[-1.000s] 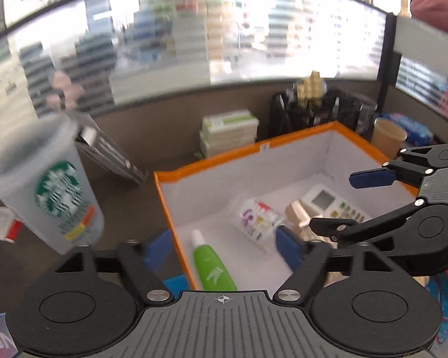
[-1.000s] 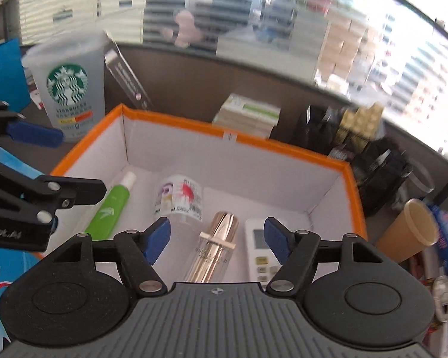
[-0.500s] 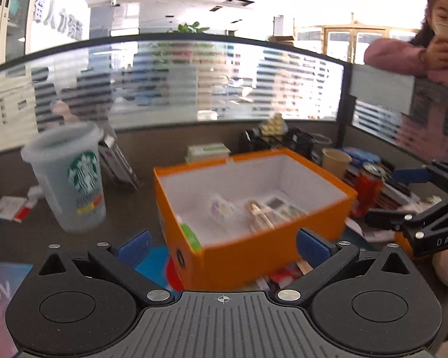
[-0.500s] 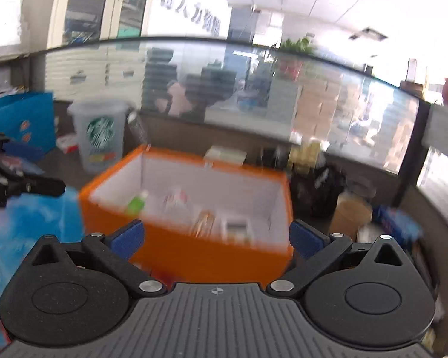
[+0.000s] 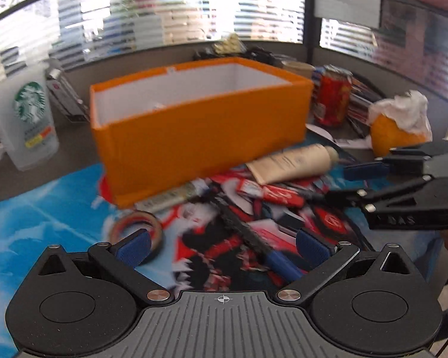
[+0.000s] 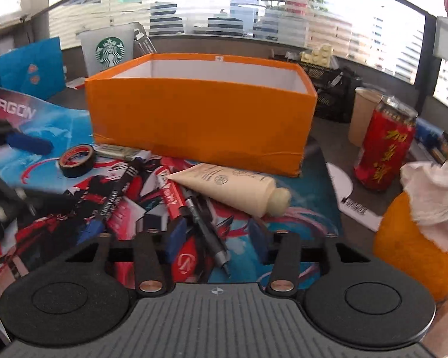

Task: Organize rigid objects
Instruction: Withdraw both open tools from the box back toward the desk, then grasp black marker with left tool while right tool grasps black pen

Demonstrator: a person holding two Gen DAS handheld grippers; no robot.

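The left gripper (image 5: 222, 246) is spread wide over a marker (image 5: 254, 240). The right gripper (image 6: 216, 235) has just been closing around a gray pen (image 6: 204, 223) (not squeezing yet). The orange box (image 6: 200, 122) sits just behind, far side.

Orange box (image 6: 200, 125) blocks ahead; pens (image 6: 116, 197), cream tube (image 6: 233, 188) crowd the mat (open worktop (image 6: 331, 131) between box and can (image 6: 385, 146)).

Striped glass partition (image 6: 254, 15) (offices beyond, perhaps), daylit.
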